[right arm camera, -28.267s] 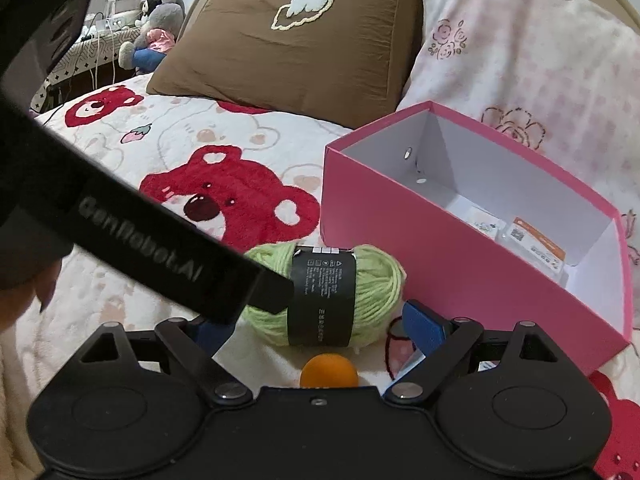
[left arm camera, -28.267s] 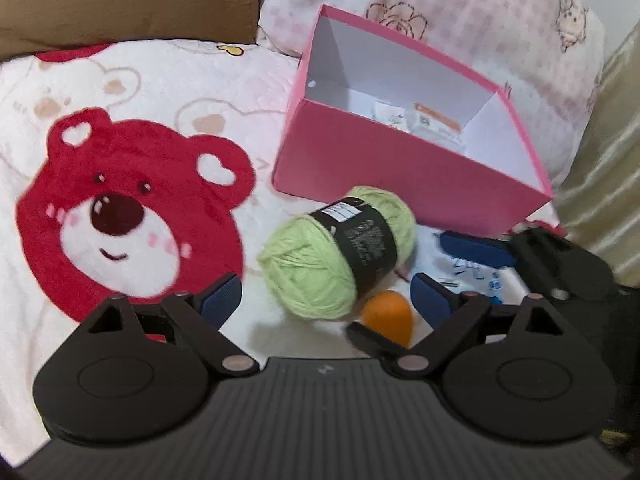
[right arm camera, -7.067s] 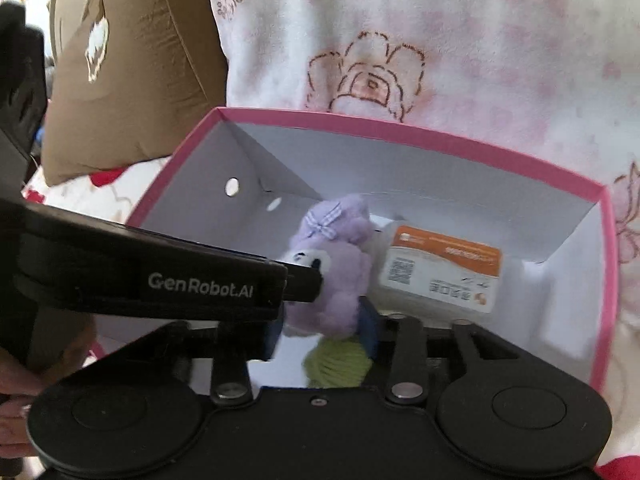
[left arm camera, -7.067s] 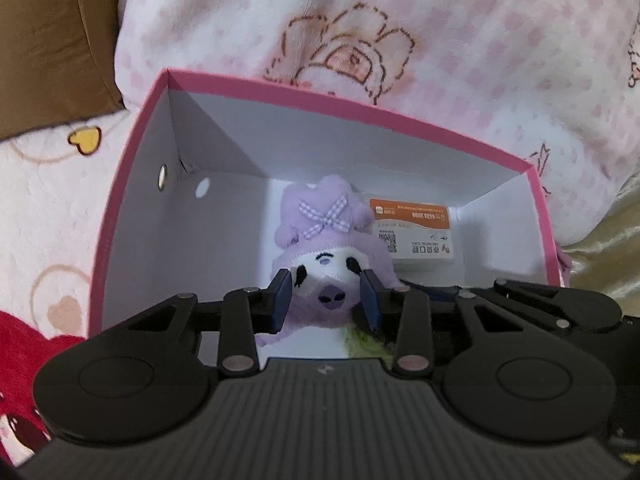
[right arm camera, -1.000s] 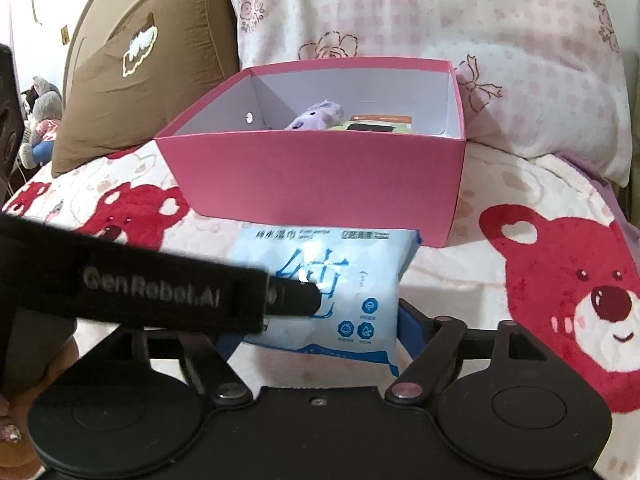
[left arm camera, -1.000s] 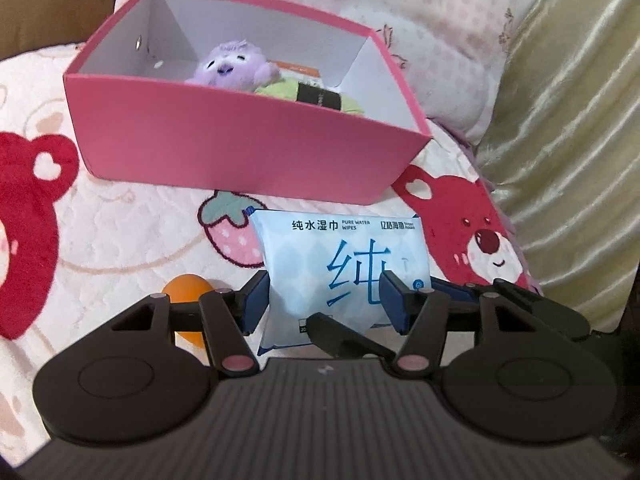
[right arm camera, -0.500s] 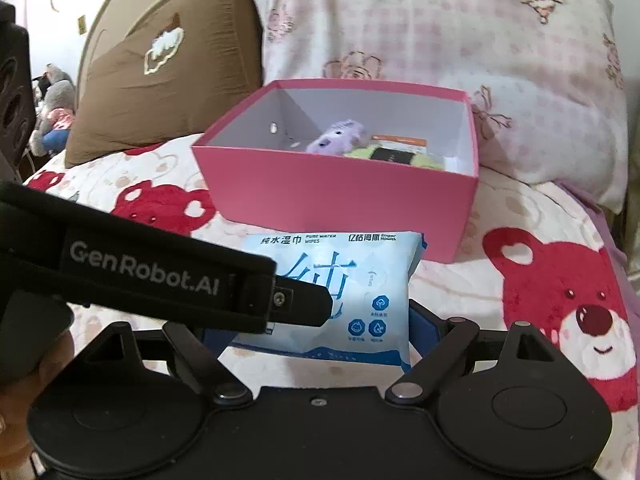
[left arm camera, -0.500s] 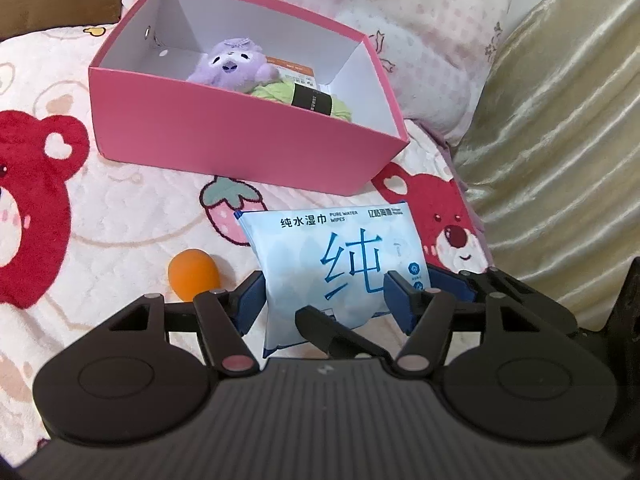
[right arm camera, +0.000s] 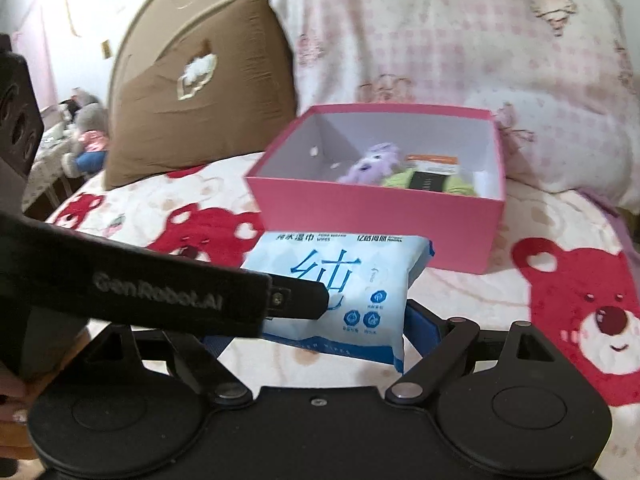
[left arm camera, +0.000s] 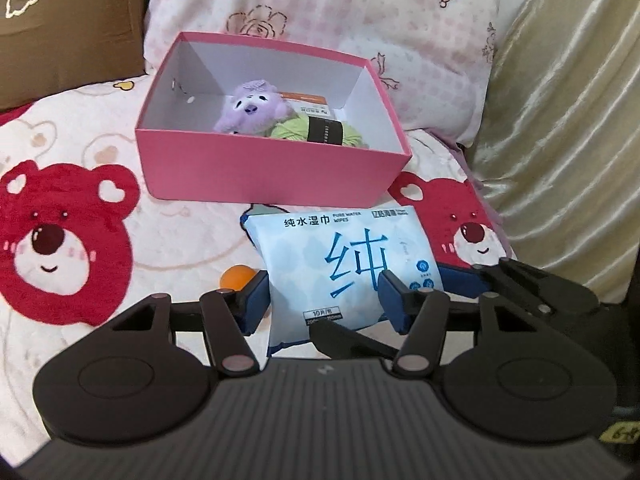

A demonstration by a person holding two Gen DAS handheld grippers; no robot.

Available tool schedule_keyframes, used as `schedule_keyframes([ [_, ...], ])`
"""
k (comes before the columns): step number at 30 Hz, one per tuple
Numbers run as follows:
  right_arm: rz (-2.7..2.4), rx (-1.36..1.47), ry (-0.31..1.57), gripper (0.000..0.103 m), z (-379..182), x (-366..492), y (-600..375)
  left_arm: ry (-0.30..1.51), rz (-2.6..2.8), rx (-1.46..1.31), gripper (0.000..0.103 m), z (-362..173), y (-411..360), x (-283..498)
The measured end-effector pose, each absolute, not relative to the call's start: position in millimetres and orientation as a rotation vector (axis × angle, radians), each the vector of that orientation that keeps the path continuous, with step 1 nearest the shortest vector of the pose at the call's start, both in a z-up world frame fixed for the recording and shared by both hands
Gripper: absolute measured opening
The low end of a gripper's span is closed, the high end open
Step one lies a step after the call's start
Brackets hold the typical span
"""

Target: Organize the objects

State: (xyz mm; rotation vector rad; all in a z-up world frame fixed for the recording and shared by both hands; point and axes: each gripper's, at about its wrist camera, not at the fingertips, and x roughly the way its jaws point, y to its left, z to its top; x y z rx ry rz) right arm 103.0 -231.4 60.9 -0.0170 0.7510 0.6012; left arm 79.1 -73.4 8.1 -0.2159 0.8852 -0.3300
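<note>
A pale blue pack of wet wipes (left arm camera: 344, 272) is held up above the bedspread, in front of the pink box (left arm camera: 264, 172). My left gripper (left arm camera: 324, 300) is shut on its near end. My right gripper (right arm camera: 320, 328) is shut on the same pack (right arm camera: 344, 284) from the right side, and its left finger is hidden behind the left gripper's body. The pink box (right arm camera: 372, 220) holds a purple plush toy (left arm camera: 252, 108), a green yarn ball (left arm camera: 320, 132) and an orange-topped card (left arm camera: 308, 104). An orange ball (left arm camera: 236, 276) lies on the bedspread by my left finger.
The bedspread (left arm camera: 64, 240) has red bear prints. A brown pillow (right arm camera: 200, 112) and a pink checked pillow (right arm camera: 460, 40) lean behind the box. A gold curtain (left arm camera: 568, 120) hangs at the right. A stuffed toy (right arm camera: 88, 136) sits far left beyond the bed.
Both grippers have lifted the wipes pack higher and drawn back a little; the box now sits lower and farther in view, with more of its inside showing. The grips are unchanged.
</note>
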Motion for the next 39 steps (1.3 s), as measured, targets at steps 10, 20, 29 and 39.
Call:
schedule_keyframes([
  [10, 0.648, -0.024, 0.748, 0.090, 80, 104, -218, 0.878, -0.306, -0.174, 0.056, 30, -63, 74],
  [20, 0.674, -0.038, 0.732, 0.082, 111, 101, -212, 0.848, -0.304, -0.169, 0.056, 55, -49, 76],
  [29, 0.674, -0.099, 0.697, 0.059, 134, 121, -211, 0.814, -0.306, -0.162, 0.056, 79, -43, 99],
  [39, 0.710, -0.139, 0.619, 0.058, 135, 161, -195, 0.753, -0.294, -0.140, 0.056, 80, -26, 141],
])
